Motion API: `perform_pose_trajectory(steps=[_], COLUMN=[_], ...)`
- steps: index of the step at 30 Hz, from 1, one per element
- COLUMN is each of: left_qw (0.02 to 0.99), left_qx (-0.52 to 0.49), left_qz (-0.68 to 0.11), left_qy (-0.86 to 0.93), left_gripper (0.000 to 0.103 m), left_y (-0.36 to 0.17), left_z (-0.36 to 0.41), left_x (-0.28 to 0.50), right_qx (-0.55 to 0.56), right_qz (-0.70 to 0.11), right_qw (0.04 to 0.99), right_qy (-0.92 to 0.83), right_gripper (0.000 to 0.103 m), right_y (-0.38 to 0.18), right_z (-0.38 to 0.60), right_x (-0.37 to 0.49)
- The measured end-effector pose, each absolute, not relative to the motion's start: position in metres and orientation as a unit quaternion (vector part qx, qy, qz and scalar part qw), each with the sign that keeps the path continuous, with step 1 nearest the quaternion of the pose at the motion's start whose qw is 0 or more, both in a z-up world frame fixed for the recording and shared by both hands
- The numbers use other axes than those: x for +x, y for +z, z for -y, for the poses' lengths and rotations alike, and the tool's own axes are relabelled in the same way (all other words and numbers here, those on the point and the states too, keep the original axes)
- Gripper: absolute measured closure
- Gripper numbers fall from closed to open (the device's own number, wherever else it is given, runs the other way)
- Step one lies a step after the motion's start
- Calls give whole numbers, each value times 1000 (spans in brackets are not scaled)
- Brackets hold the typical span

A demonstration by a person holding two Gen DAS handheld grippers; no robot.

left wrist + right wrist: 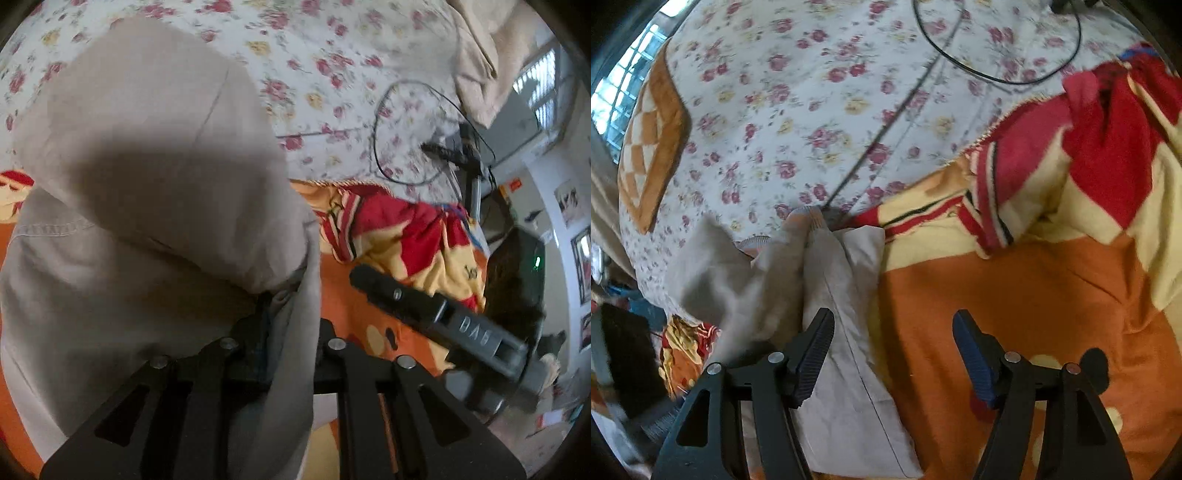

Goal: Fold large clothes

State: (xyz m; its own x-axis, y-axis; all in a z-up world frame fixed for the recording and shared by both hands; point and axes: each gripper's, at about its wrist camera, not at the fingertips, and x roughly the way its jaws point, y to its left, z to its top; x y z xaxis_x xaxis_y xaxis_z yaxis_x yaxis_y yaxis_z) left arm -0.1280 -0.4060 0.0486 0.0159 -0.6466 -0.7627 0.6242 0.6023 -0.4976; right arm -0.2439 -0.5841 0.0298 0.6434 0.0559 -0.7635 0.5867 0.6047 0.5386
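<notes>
Two wrist views during the folding of a large grey garment [147,184] on a bed. In the left wrist view the left gripper [284,325] has its jaws closed on a bunched edge of the garment, which hangs lifted and draped in front of the lens, its stitched hem [51,229] showing at the left. The right gripper [894,354] stands with jaws wide open and holding nothing; its left pad [812,354] lies over a flat seamed panel of the garment [846,332], which rests on an orange, red and cream blanket [1034,295] spread over a floral sheet [798,110]. The step in hand appears to be carrying one edge across to make a fold. The next move probably calls for the right gripper to close on the free panel or corner beside it, so that both ends travel together and the fold lands square. The left gripper's fingertips are buried in cloth, so how much fabric they hold cannot be seen. The garment's type and full outline are hidden by the drape and the picture edge. A thin black cable [997,74] loops on the sheet, well apart from the garment. A checked cushion [653,147] lies at the far left. Both views are blurred.
</notes>
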Motion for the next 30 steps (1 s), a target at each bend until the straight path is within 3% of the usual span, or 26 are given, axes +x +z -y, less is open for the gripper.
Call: perform_pose_trajectory(steps=[2,4,6,10,13,18,23,30], left_qw=[698,684,694,766,809,778,778,799], left_qx=[-29,-46,-50,9,69,76,108,151], left_qz=[-536,-533,-505,-454,-455,-511,-505,-469], left_qy=[-473,-497,-510,-455,-367,-357,-357,-344], left_gripper=[73,40,26,25,25,25,25,25], left_y=[64,88,118,144,124,65,30,36], left_z=[394,376,349,312,297,300,334,330], left_x=[-128,-128,-129,-123,-112,-115,-140,-157], right_qx=[411,406,406,431,435,409,409,418], right_qz=[-382,-378,-377,-363,-340,-341,-354,-365], right_qw=[812,815,814,810,822,840,836,825], right_qy=[-165,-170,-173,-163,-137,-107,-92,-108], right_gripper=[34,34,33,33,33,29,29,29], right_y=[35,38,39,43,56,67,59,48], right_z=[585,585,587,585,575,556,551,559], right_x=[-248,-251,-252,-256,-259,-250,-239,-239])
